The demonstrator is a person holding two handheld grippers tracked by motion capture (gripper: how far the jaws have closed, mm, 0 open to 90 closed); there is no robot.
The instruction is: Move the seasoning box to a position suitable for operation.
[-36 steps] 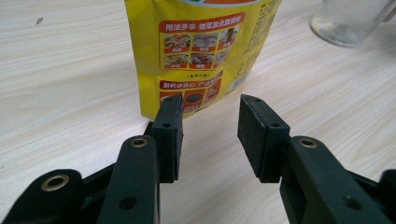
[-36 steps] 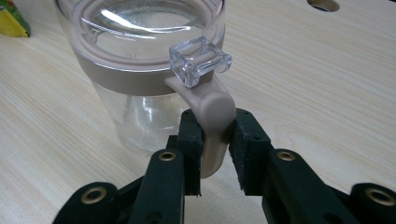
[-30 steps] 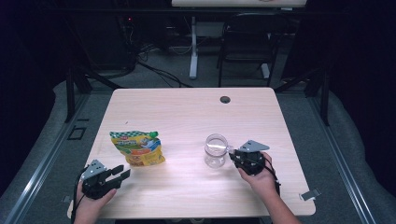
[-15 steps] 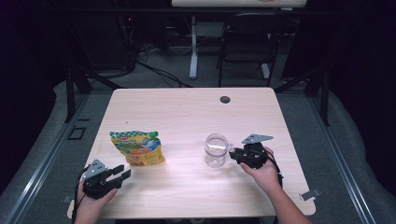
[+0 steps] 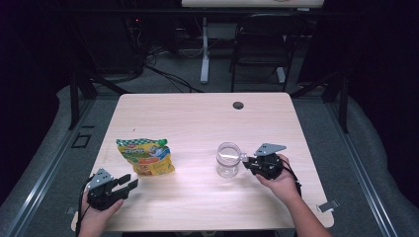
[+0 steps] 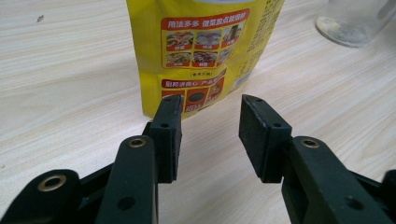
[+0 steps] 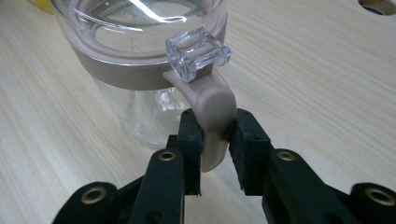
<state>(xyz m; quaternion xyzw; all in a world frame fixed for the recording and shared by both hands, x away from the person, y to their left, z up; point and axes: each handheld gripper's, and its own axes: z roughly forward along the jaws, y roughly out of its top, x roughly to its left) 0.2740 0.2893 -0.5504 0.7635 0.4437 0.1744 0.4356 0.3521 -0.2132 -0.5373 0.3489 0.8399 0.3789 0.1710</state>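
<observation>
Right gripper (image 7: 215, 140) now clamped on jar handle (image 7: 215, 112)

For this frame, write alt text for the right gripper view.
The right gripper has its two black jaws closed on the beige latch of a clear glass jar, which stands on a light wooden table.

Your pale wood worktop (image 5: 197, 118) carries a yellow snack pouch (image 5: 145, 156) lying flat at its left and a clear lidded jar (image 5: 228, 160) standing right of centre, with a dark grommet hole (image 5: 238, 105) near the far edge
</observation>
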